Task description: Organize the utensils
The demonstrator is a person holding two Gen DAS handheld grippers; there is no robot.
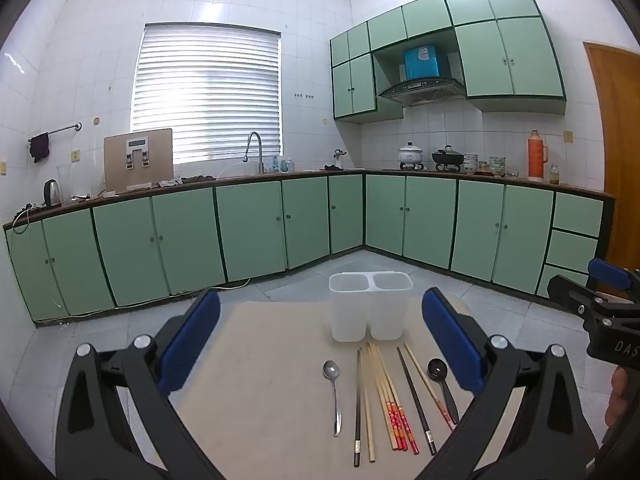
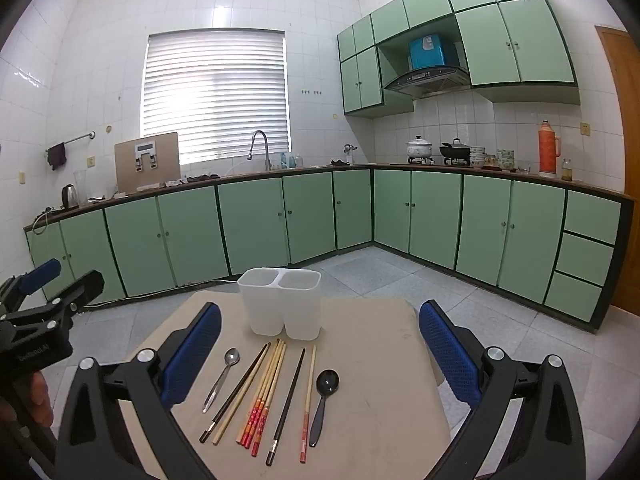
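On table (image 1: 256,360): translucent white two-compartment plastic holder (image 1: 370,306) empty; metal spoon (image 1: 334,392), black spoon (image 1: 442,388), chopsticks (image 1: 390,400) unsorted. Left gripper (image 1: 320,340), right gripper (image 2: 320,344) wide, holding nothing.

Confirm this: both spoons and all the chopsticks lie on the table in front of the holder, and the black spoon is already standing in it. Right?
Not quite. The black spoon lies on the table too; the holder is empty, as the right wrist view shows.

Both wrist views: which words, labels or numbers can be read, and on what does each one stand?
"DAS", cut off at the picture's edge: on the right gripper body.
White print on the left gripper body: too blurred to read.
Label on the blue box above the range hood: too small to read.
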